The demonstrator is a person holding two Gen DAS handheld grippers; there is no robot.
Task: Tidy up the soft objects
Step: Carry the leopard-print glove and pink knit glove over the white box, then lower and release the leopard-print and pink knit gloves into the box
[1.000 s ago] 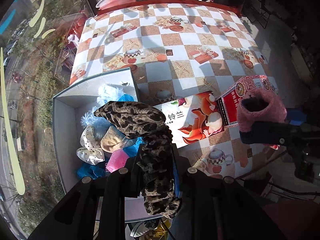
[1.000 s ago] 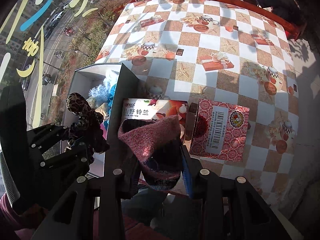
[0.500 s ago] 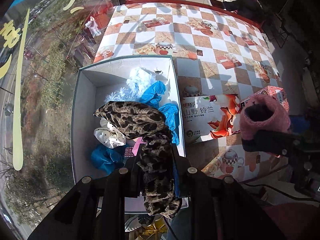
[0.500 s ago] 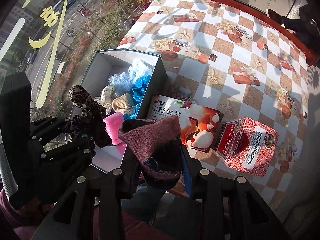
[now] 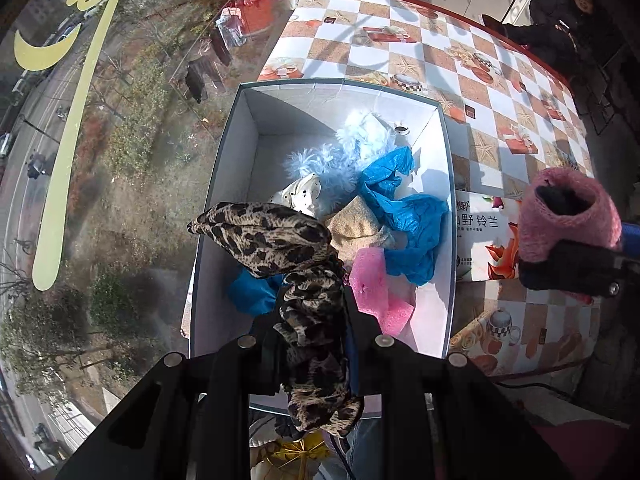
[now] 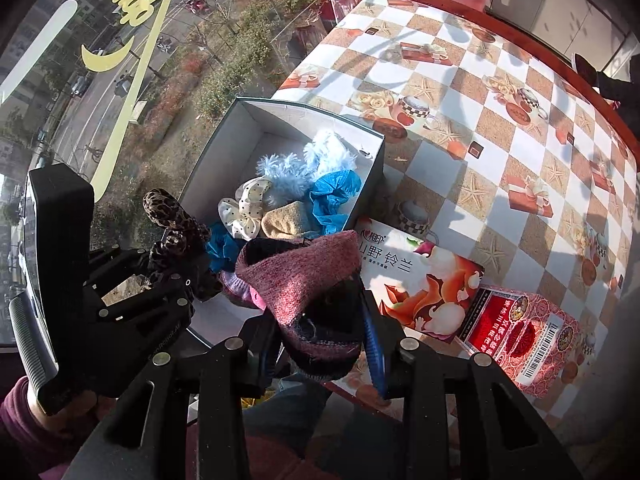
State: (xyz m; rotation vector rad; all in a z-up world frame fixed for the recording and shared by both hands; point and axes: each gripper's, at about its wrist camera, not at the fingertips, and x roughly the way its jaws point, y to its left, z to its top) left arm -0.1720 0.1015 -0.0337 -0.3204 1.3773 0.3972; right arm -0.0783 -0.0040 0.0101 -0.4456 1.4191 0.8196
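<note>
Left wrist view, left to right. The left third of the frame is window glass with yellow lettering (image 5: 60,152), street and shrubs beyond it. The open white box (image 5: 248,128) stands at centre with its left wall hard against the glass; its near end overhangs the tabletop (image 5: 500,128) edge at the bottom of the frame.

The left gripper (image 5: 312,320) points down over the box's near half, its jaws nearly closed and clamped on a leopard-print fabric piece (image 5: 272,240), which loops up and leftward above the box's left wall.

Inside the box, soft items crowd the centre and right: pale blue fluffy item (image 5: 324,164), spotted cream scrunchie (image 5: 304,196), tan cloth (image 5: 352,226), blue cloth (image 5: 416,216), pink foam piece (image 5: 372,284). The upper left corner and left strip of the box floor are bare.

Just beside the box's right wall lies a printed carton (image 5: 484,248). At the right edge, the pink knitted item (image 5: 568,212) sits in the other tool.

Right wrist view: the right gripper (image 6: 320,320), jaws partly apart, grips that pink knitted item at lower centre, over the box's near right corner. A red patterned carton (image 6: 524,340) lies at lower right. Open checkered tabletop fills the upper right.
</note>
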